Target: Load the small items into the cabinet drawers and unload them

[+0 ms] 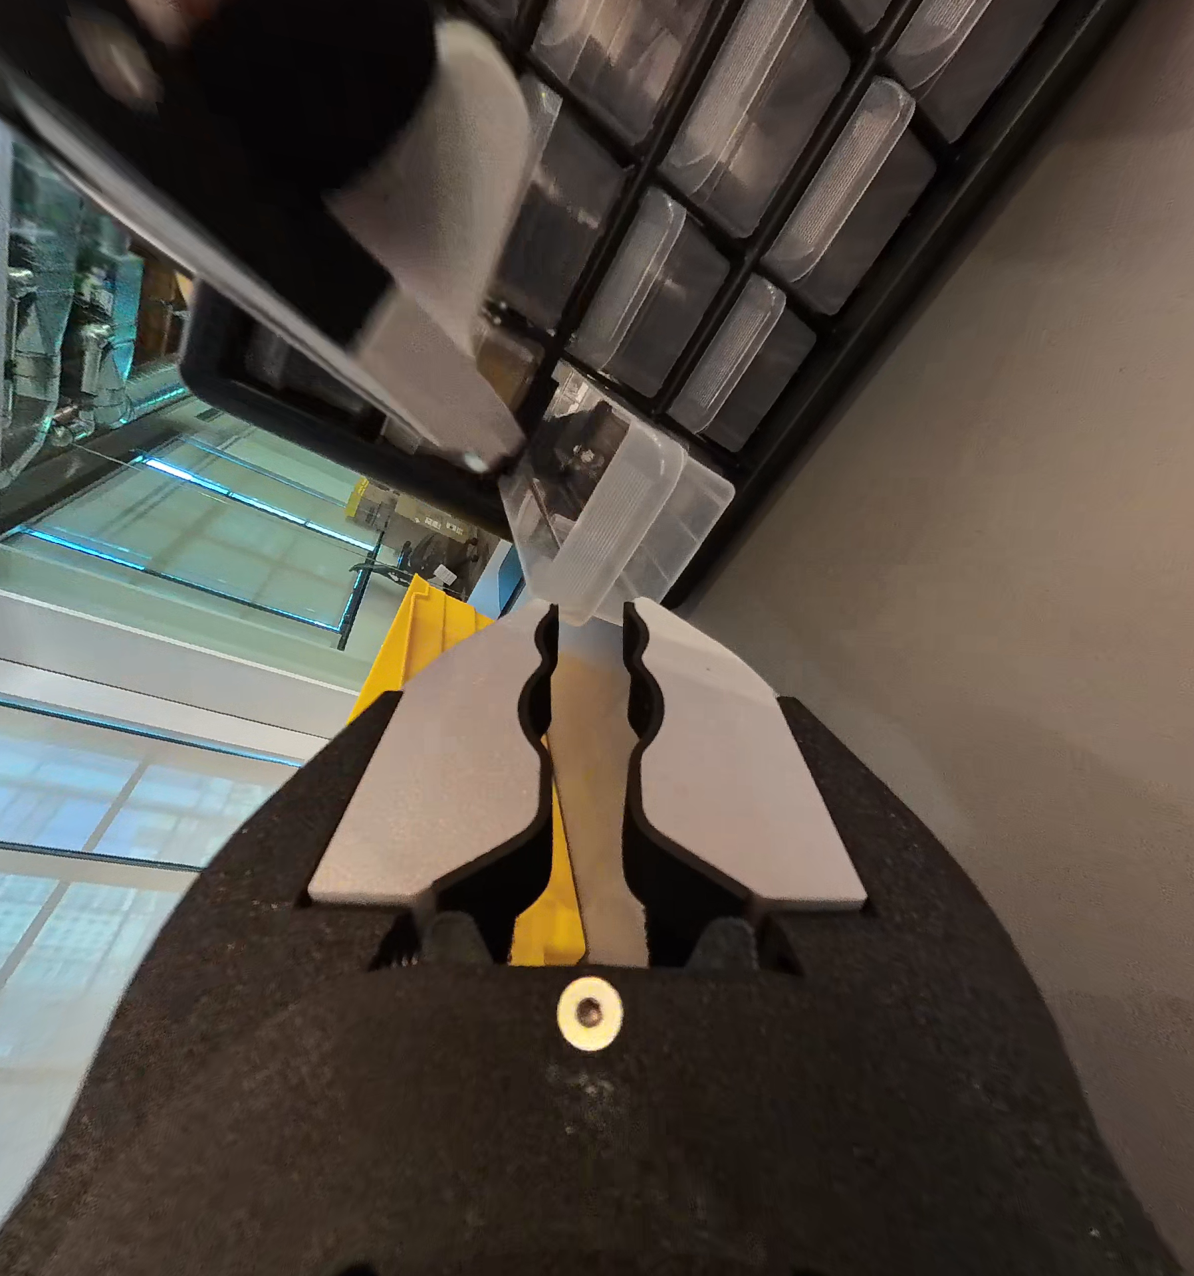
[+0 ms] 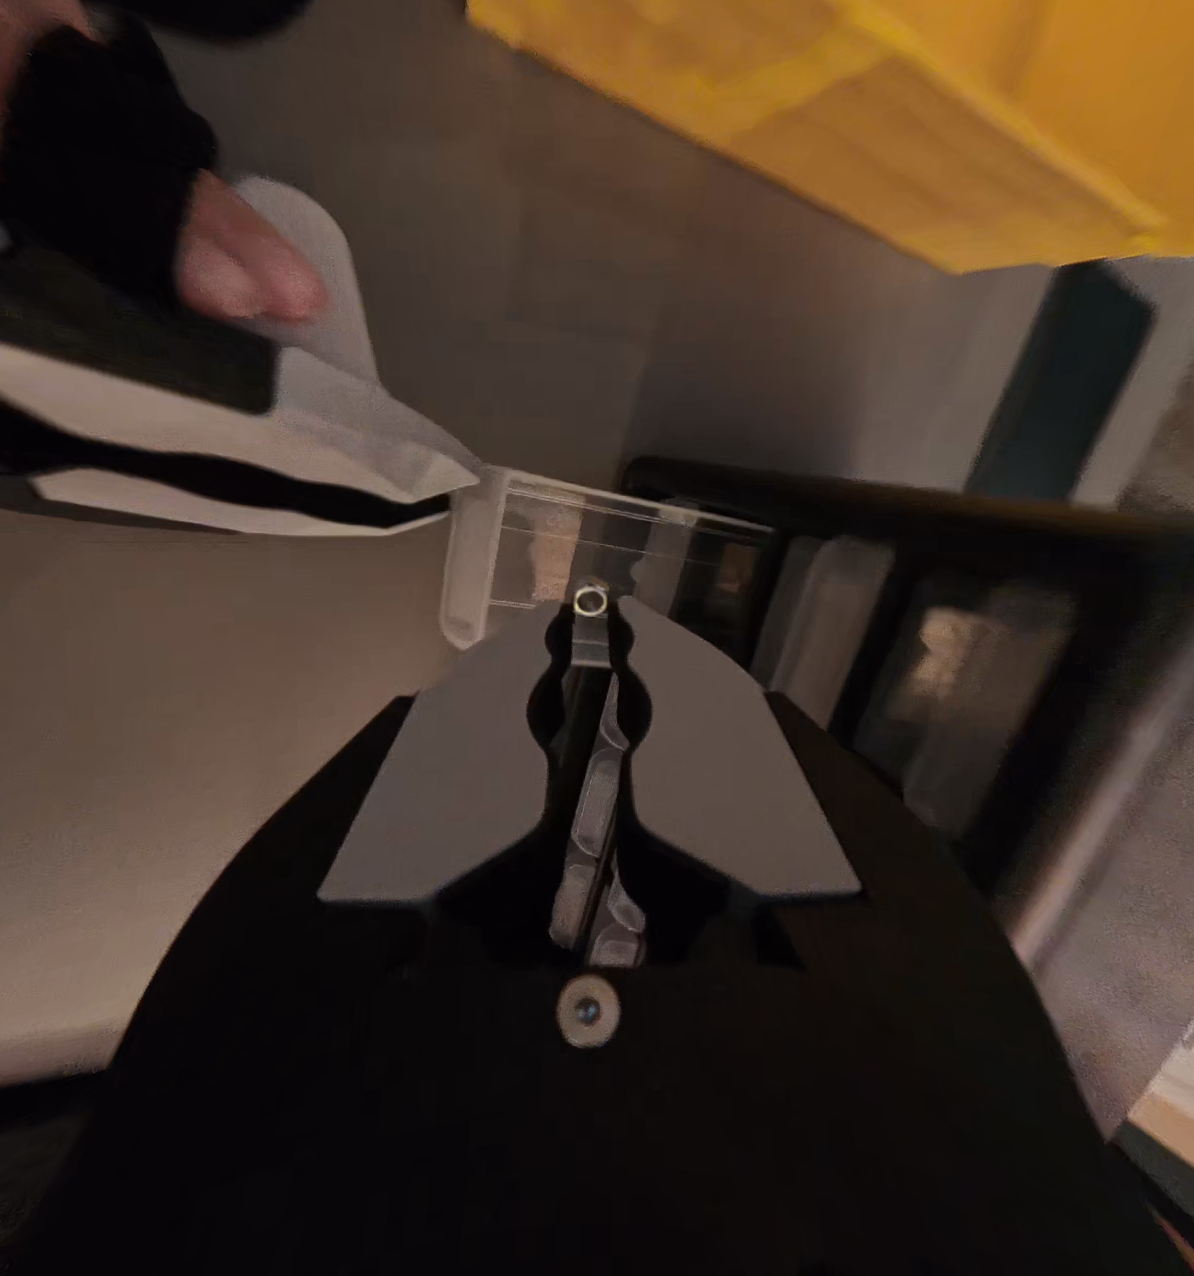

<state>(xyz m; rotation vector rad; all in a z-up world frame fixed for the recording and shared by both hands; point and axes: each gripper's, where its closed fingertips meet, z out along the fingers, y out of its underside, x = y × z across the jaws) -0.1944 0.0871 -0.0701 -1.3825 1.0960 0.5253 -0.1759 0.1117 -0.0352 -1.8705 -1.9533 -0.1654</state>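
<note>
The cabinet point(image 1: 822, 228), a black frame of small clear drawers, stands on the tabletop point(image 1: 995, 759); one clear drawer point(image 1: 622, 511) at the corner of the frame is drawn partly out. The left claw point(image 1: 589, 611) has its fingers nearly together on the drawer's frosted pull tab, which sits between the tips; judged a pinch, though firm contact cannot be confirmed. The right claw point(image 2: 591, 607) is closed to a narrow gap and carries a small metal item point(image 2: 591, 602), ring-ended, at its tips, directly against the open drawer point(image 2: 580, 545). A yellow bin point(image 2: 891, 117) stands near, well apart from the work. The step in hand appears to be loading. Recommended: the left claw should hold the drawer level and motionless, without pulling it clear of its slot; the right claw should bring the item over the drawer's open top and inside its walls before opening, and release low. Risks: the item catching the thin wall, or the drawer tipping.
</note>
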